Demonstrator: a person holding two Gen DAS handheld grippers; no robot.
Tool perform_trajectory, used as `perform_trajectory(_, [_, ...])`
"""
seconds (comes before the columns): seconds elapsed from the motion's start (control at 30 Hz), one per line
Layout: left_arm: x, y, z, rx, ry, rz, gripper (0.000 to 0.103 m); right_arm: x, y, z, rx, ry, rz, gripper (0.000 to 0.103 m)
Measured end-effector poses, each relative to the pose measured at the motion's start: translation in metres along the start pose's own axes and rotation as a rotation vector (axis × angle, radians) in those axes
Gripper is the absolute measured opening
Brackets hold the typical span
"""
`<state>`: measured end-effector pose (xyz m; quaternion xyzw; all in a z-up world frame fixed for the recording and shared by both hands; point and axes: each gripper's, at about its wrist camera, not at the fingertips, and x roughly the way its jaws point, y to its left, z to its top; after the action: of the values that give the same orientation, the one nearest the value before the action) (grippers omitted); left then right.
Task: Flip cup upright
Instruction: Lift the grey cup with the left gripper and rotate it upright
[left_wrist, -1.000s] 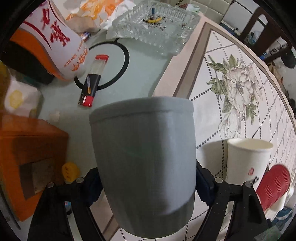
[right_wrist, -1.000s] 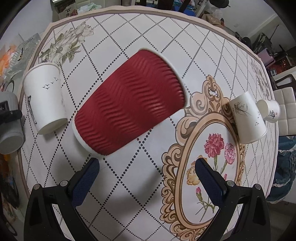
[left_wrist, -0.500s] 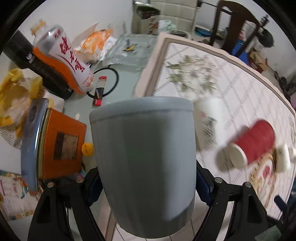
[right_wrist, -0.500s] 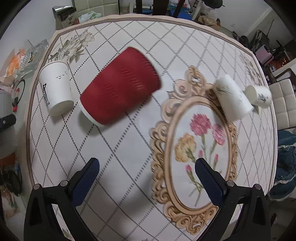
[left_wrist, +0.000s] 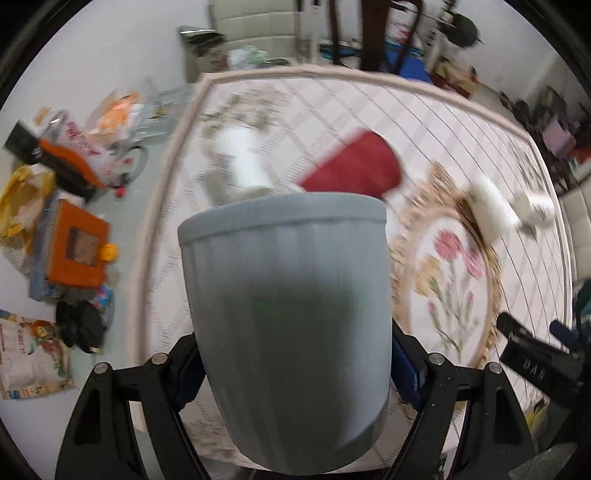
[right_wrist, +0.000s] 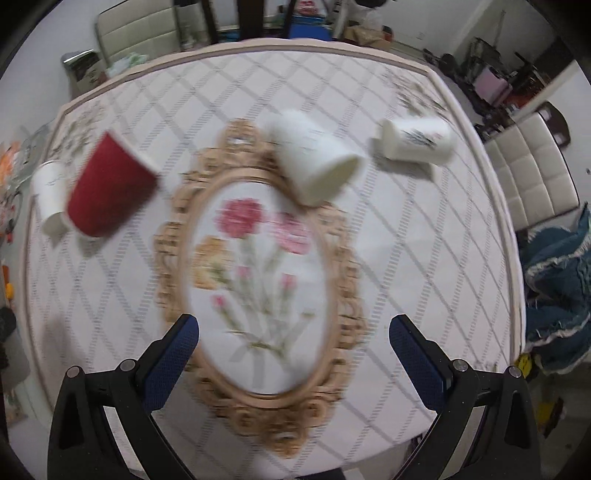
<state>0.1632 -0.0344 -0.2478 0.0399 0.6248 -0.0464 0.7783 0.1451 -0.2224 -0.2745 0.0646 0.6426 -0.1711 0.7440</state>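
My left gripper (left_wrist: 295, 354) is shut on a grey ribbed cup (left_wrist: 291, 295) and holds it above the table, wide end away from the camera. My right gripper (right_wrist: 293, 347) is open and empty, high above the floral oval of the tablecloth (right_wrist: 258, 295). A red ribbed paper cup (right_wrist: 107, 188) lies on its side at the left; it also shows in the left wrist view (left_wrist: 354, 168). A white paper cup (right_wrist: 50, 195) is beside it. Two more white cups (right_wrist: 314, 158) (right_wrist: 417, 140) lie on their sides further right.
Left of the cloth lie an orange box (left_wrist: 75, 251), a bottle with an orange and white label (left_wrist: 70, 158), bags and papers. White chairs (right_wrist: 532, 173) and blue fabric (right_wrist: 557, 295) are at the right. My right gripper's body (left_wrist: 535, 365) shows in the left wrist view.
Both grippers have pulled up and back from the table, so more of it shows. The left still holds the grey cup. The right gripper's view has shifted right, away from the red cup.
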Motion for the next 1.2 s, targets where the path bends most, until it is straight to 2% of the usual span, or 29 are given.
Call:
perform_trajectory(0.2, [0.044,-0.075,-0.026,0.072,0.081,-0.061,0.081,0.032,-0.071,-0.012,0.067,0.042,-0.066,0.103])
perform_trajectory(0.43, [0.078,-0.125,-0.043,0.110,0.122,-0.048,0.081,0.059,-0.123,-0.030,0.107,0.080,-0.118,0.103])
perform_trajectory(0.67, [0.092,-0.130,-0.045,0.088,0.149,-0.028,0.082,0.070,-0.145,-0.038,0.128,0.095,-0.126,0.103])
perform_trajectory(0.93, [0.087,-0.128,-0.043,0.074,0.148,0.005,0.084,0.068,-0.151,-0.038,0.136,0.088,-0.119,0.103])
perform_trajectory(1.03, [0.078,-0.127,-0.042,0.073,0.131,0.004,0.097,0.067,-0.149,-0.037,0.136,0.086,-0.114,0.103])
perform_trajectory(1.2, [0.054,-0.118,-0.039,0.046,0.093,-0.005,0.098,0.063,-0.148,-0.034,0.130,0.076,-0.095,0.103])
